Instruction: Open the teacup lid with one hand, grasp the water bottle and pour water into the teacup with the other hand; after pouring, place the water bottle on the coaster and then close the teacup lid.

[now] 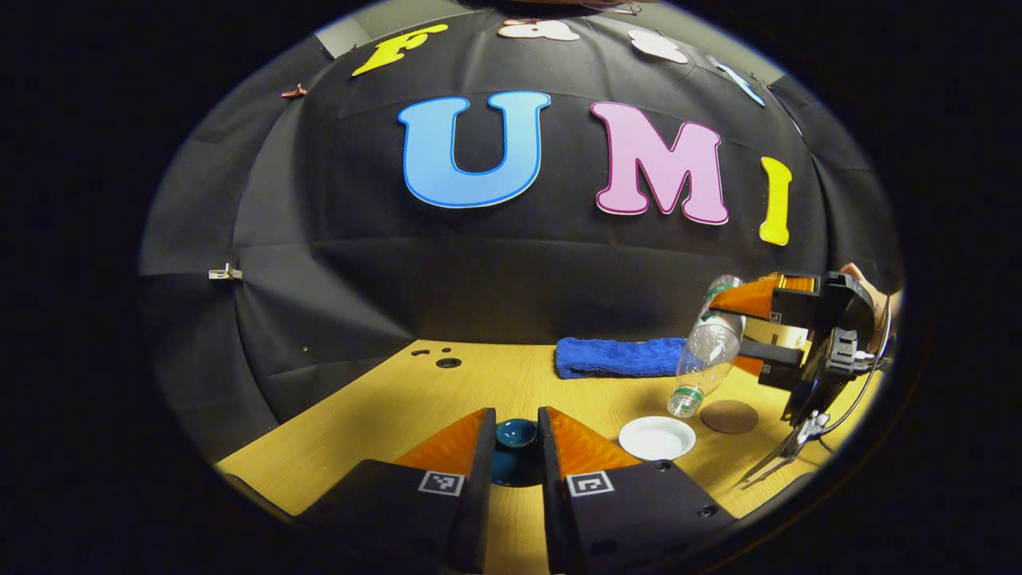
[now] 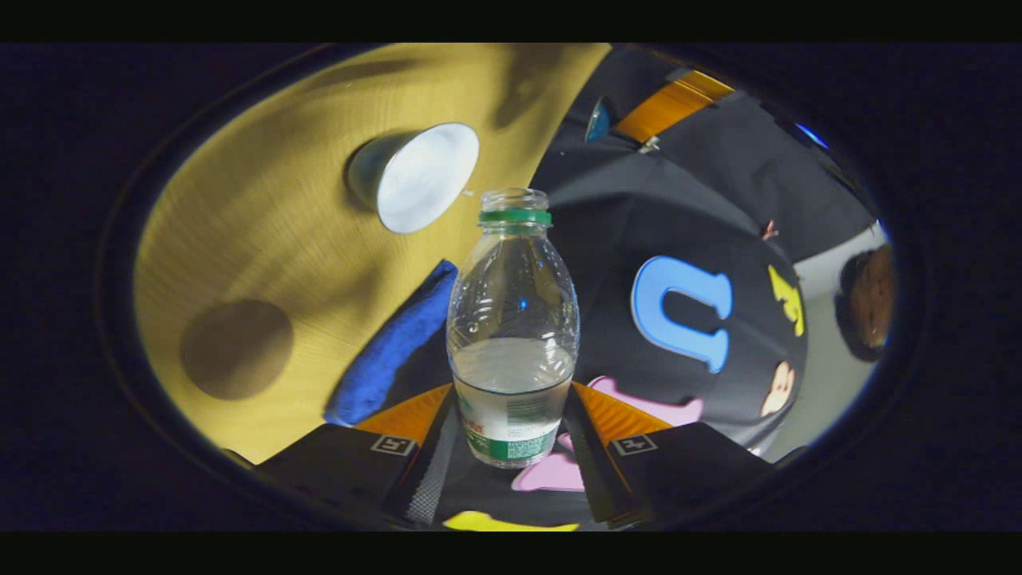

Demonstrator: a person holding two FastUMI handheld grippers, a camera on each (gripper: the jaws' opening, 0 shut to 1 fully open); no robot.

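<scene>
Teacup (image 1: 657,438): white inside, open-topped, on the wooden table (image 1: 383,415), right of the left gripper's fingers; in the right gripper view (image 2: 415,176) seen from above, its pale interior facing the camera.
Teacup lid (image 1: 515,438): dark blue, pinched between the two fingers of the left gripper (image 1: 516,447), held off the cup and to its left; whether resting on the table or lifted, cannot tell.
Water bottle (image 1: 709,351): clear plastic, uncapped, green neck ring, tipped steeply with mouth angled down toward the teacup, mouth just above and right of the cup's rim; partly filled with water in the right gripper view (image 2: 512,335).
Right gripper (image 2: 511,427): fingers pressed on both sides of the bottle's lower body at the label; seen in the left gripper view (image 1: 746,335) at the right, with a hand (image 1: 870,299) behind it.
Coaster (image 1: 729,416): round, brown, flat on the table, just right of the teacup, bare.
Blue towel (image 1: 619,356): folded, at the table's back edge, behind the cup.
</scene>
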